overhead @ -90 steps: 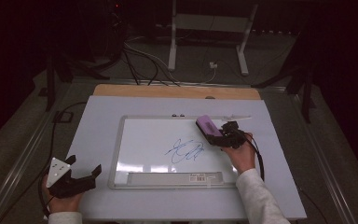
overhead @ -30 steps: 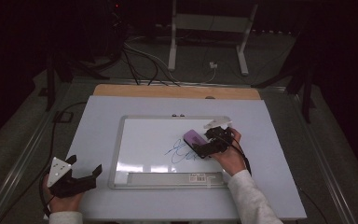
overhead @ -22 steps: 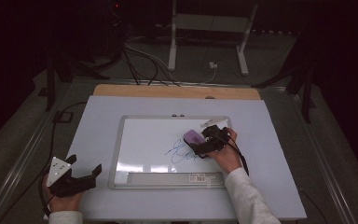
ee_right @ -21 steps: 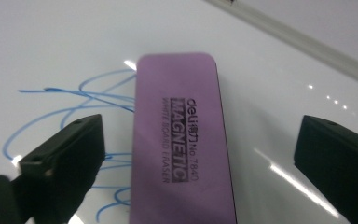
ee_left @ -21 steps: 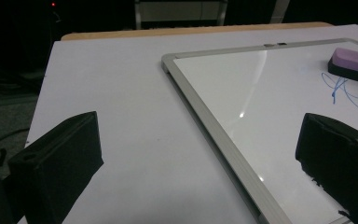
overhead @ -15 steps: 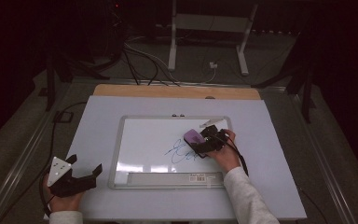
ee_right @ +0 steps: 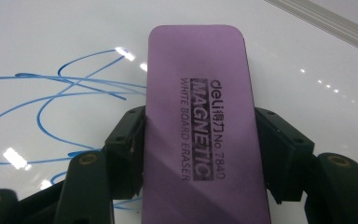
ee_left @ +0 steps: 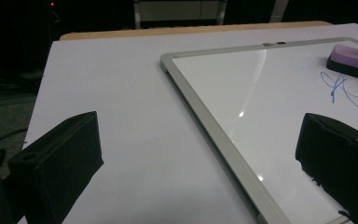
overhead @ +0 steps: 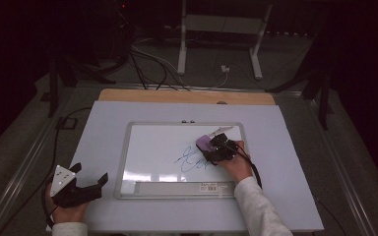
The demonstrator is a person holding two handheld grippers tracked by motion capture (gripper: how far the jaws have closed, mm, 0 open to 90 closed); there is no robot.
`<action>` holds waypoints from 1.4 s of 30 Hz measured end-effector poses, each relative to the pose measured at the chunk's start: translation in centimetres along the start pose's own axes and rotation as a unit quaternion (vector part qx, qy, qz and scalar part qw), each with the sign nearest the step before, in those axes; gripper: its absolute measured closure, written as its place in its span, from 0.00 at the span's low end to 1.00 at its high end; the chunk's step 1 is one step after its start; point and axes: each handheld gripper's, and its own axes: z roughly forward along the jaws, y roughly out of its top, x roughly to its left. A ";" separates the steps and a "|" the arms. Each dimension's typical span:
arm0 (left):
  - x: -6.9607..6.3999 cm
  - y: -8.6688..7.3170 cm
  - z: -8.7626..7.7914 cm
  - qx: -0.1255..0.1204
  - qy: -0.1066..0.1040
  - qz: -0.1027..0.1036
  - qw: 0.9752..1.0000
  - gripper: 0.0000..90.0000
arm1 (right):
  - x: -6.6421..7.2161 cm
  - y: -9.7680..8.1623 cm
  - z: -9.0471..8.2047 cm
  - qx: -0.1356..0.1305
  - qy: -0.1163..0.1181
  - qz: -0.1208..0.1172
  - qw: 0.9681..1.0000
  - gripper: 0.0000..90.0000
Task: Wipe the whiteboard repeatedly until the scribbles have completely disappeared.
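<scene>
The right tongs (overhead: 215,147) clamp a purple whiteboard eraser (ee_right: 200,126) by its long sides, apparently flat on the whiteboard (overhead: 152,157) at the right edge of the blue scribble (overhead: 189,161). Since three seconds ago they have come nearer and left. The left tongs (overhead: 89,178) rest open on the tabletop (overhead: 103,128), unmoved.

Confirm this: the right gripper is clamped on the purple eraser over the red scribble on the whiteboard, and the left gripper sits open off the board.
One thing is off: the scribble is blue, not red, as the right gripper view shows. The rest stands: the right gripper is clamped on the purple eraser over the whiteboard, and the left gripper sits open off the board.
</scene>
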 end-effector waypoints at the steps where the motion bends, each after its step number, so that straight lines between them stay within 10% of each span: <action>1: 0.0 0.0 0.0 0.000 0.000 0.000 1.000 0.01 | -0.1 0.0 0.0 0.002 -0.001 0.001 1.000 0.45; 9: 0.0 0.0 0.1 0.001 0.000 -0.001 1.000 0.01 | -0.4 -0.1 -0.1 0.005 -0.021 0.029 0.999 0.45; 19: -0.1 0.0 0.1 0.001 -0.001 0.000 1.000 0.01 | 5.6 -0.5 -0.8 0.006 0.044 -0.058 0.997 0.45; 30: 0.0 0.0 0.0 0.000 0.001 -0.003 1.000 0.01 | -1.2 -0.5 -0.6 0.017 -0.042 0.062 0.997 0.45; 42: 0.0 0.0 0.1 0.000 -0.001 -0.002 1.000 0.01 | 4.8 0.0 -0.4 0.012 0.013 -0.018 1.000 0.45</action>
